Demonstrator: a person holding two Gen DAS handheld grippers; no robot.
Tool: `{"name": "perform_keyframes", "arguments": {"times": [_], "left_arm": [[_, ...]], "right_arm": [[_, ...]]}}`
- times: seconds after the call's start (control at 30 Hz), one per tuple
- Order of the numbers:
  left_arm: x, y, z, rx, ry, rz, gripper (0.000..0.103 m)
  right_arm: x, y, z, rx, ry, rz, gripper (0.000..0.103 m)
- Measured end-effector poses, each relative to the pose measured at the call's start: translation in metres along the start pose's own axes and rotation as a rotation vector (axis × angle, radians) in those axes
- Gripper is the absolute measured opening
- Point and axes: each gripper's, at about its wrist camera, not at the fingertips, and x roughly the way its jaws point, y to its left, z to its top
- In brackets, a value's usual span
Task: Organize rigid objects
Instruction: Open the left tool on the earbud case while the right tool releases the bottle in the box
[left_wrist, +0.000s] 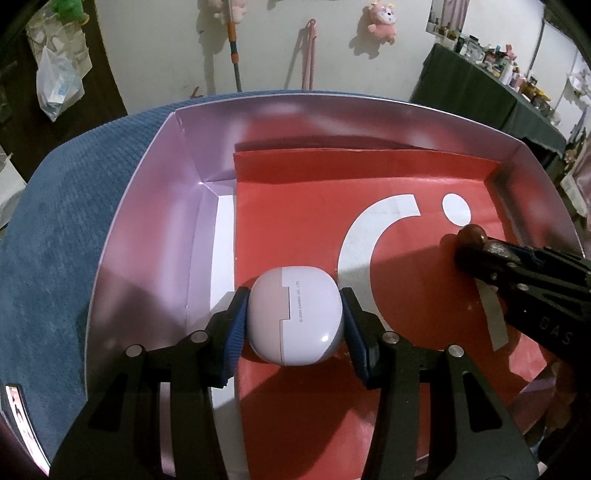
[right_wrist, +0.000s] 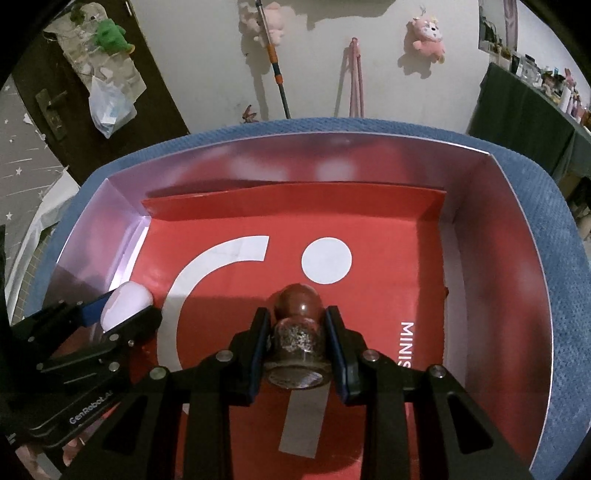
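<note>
Two grippers reached into the box (right_wrist: 517, 236): the left gripper (left_wrist: 293, 325) clenched a white earbud case (left_wrist: 293, 317) near its left wall, the right gripper (right_wrist: 297, 332) grasped a brown round-capped bottle (right_wrist: 298, 332) over the red liner (right_wrist: 369, 221) farther right.

You've got a blue textured cloth surface (right_wrist: 565, 280) filling centre frame; an open white-walled box (right_wrist: 517, 236) sits on it, w/ a red printed sheet (right_wrist: 369, 229) lining the box floor.
</note>
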Motion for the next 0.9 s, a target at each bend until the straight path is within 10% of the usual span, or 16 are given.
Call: {"name": "perform_keyframes", "arguments": {"times": [0.37, 0.9], "left_arm": [[0.003, 0.003, 0.000, 0.017, -0.018, -0.011, 0.047], [-0.035, -0.007, -0.006, 0.057, -0.131, 0.039, 0.065]], "right_arm": [[-0.002, 0.001, 0.001, -0.001, 0.002, 0.004, 0.034], [-0.058, 0.001, -0.011, 0.004, -0.135, 0.055, 0.062]]}}
